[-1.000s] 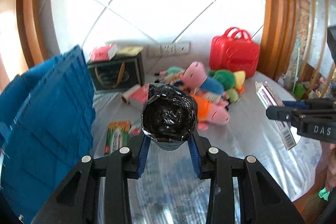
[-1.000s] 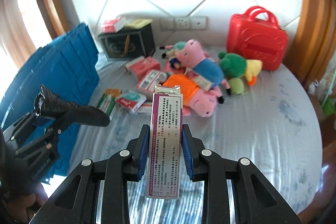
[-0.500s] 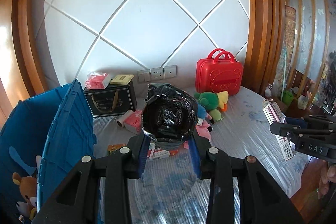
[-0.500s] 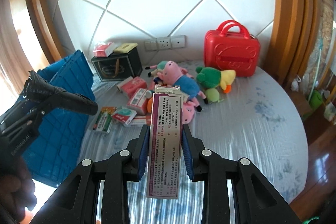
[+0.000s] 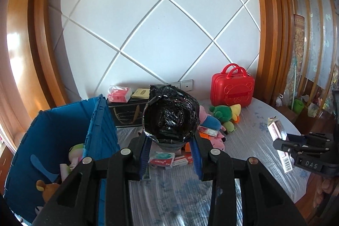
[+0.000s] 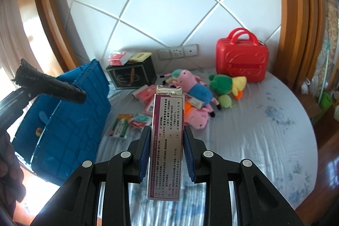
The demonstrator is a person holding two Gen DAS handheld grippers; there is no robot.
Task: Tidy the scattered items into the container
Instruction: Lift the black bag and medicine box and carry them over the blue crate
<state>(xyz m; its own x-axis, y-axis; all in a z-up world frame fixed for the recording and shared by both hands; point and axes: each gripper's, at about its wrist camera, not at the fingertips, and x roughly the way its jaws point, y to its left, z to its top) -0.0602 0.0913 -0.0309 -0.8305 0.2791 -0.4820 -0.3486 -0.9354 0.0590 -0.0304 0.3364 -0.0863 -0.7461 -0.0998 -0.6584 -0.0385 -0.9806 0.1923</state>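
Bed (image 6: 254, 130) against a white panelled wall; blue crate (image 5: 50, 132) at its left, soft toys already inside. Left claw (image 5: 170, 159) clenched on a black roll (image 5: 171, 118), long axis pointing away toward the wall, near the crate. Right claw (image 6: 166, 154) grasping a medicine box (image 6: 167, 141), long axis along the fingers. Plush toys (image 6: 190, 88) and small packets (image 6: 127, 122) remain on the bed: roughly midway, I judge.

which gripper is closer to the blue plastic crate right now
Left. The left gripper, shut on a black wrapped cylinder, hangs right beside the blue plastic crate, by its near wall. The right gripper, holding a printed carton, is over the bed, apart from it.
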